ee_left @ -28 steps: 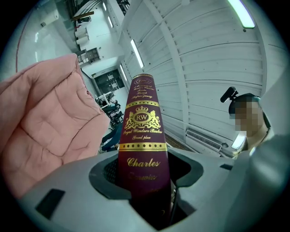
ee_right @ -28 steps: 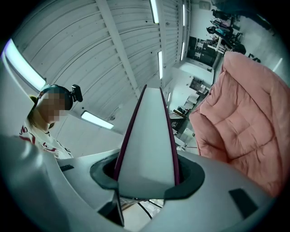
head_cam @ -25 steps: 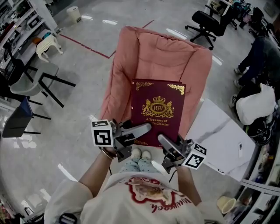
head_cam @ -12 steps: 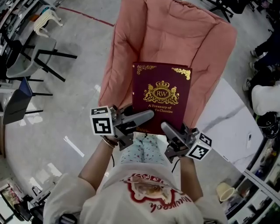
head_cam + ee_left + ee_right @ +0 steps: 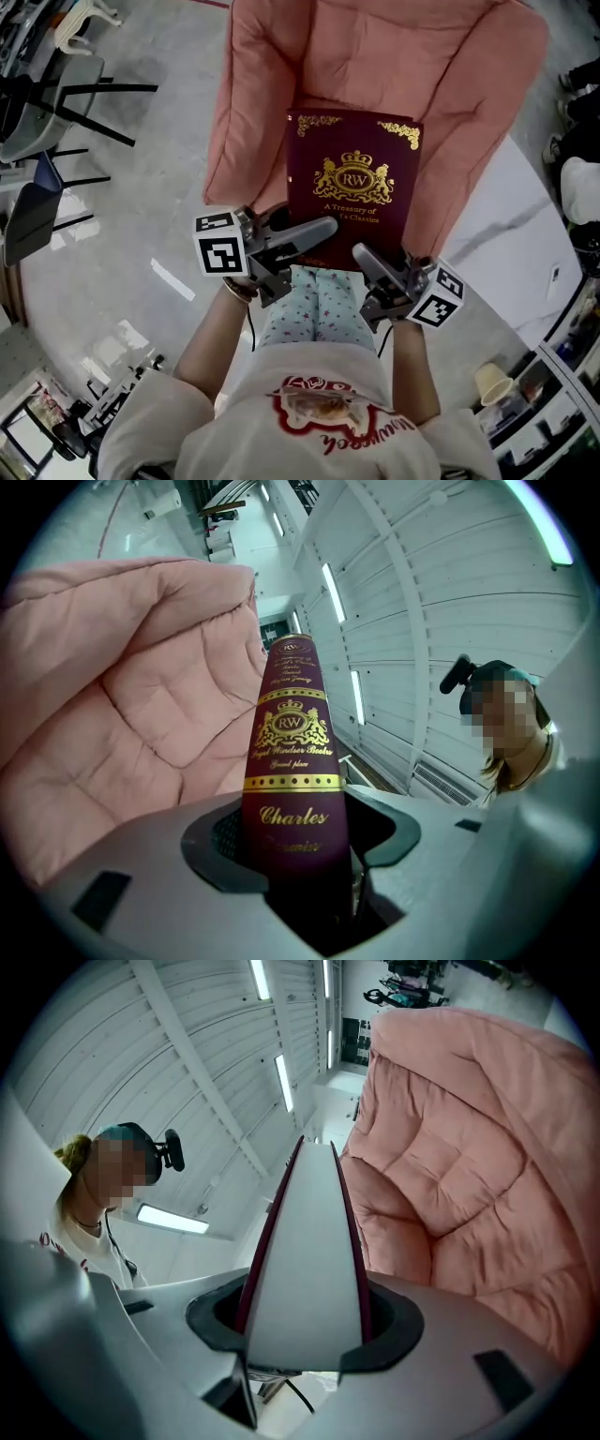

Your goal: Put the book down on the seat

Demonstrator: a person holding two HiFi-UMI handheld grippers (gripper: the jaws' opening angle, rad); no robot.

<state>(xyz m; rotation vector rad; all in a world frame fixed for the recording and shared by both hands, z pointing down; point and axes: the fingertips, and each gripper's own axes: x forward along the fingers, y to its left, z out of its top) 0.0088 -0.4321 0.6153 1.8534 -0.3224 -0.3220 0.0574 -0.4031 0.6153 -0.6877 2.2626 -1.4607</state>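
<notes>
Gripping the near edge from either side, the left gripper (image 5: 314, 239) and right gripper (image 5: 367, 261) held the burgundy hardcover book with the gold crest (image 5: 353, 187) flat over the pink quilted seat (image 5: 375, 56). Left fingers (image 5: 141, 874) clamped the spine corner, right fingers (image 5: 450, 1354) pinched the white page edge, both spread by the book's thickness. Whether it touched the cushion could not be told.

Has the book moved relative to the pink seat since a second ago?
No, not noticeably: the book still overhangs the pink seat at its front edge about as before; the camera itself shifted.
</notes>
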